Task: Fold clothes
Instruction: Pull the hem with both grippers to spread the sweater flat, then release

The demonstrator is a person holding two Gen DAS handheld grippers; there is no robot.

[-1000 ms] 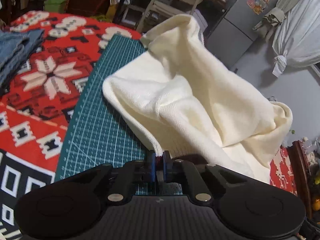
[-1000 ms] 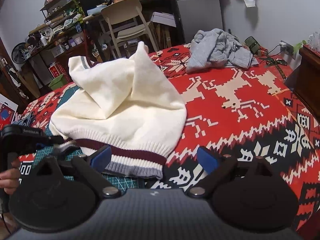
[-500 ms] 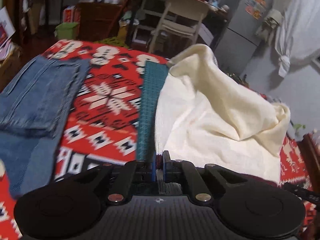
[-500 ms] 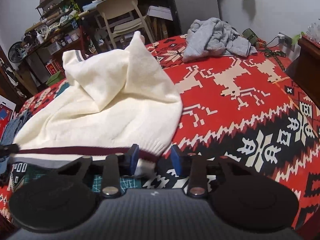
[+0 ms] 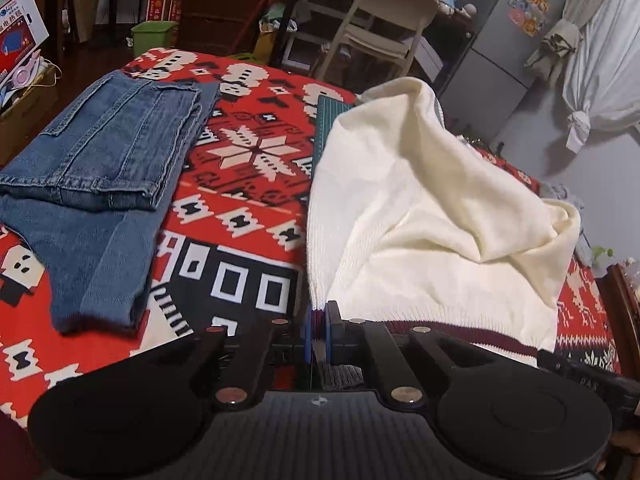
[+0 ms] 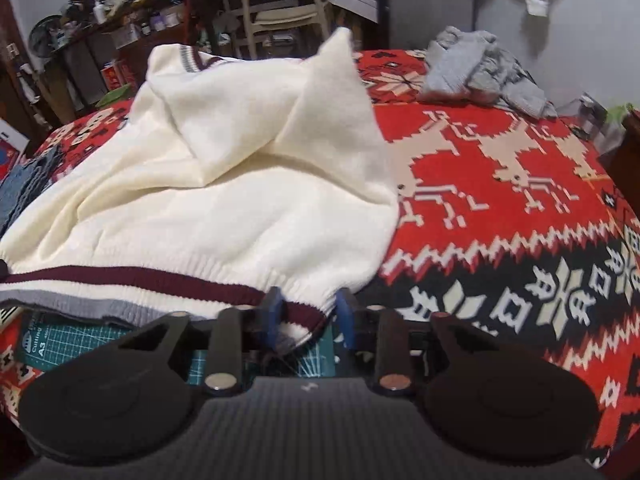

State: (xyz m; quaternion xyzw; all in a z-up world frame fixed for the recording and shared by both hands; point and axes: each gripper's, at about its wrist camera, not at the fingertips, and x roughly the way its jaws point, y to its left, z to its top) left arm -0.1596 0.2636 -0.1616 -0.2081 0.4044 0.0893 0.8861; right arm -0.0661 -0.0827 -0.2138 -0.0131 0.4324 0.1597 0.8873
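Observation:
A cream knitted sweater with a maroon and grey striped hem lies rumpled on a green cutting mat over a red patterned blanket. My left gripper is shut on the hem's left corner, and the hem runs taut off to the right. In the right wrist view the sweater fills the left half, one sleeve poking up. My right gripper stands partly open around the hem's right corner; the cloth sits between its blue fingertips with a gap still showing. The mat peeks out under the hem.
Folded blue jeans lie on the blanket to the left of the sweater. A crumpled grey garment sits at the far right of the blanket. A pale chair, cluttered shelves and a fridge stand beyond the far edge.
My left gripper has drawn the hem corner back and leftward, stretching the hem flat. My right gripper came in to the other corner and its fingers narrowed from wide open around it.

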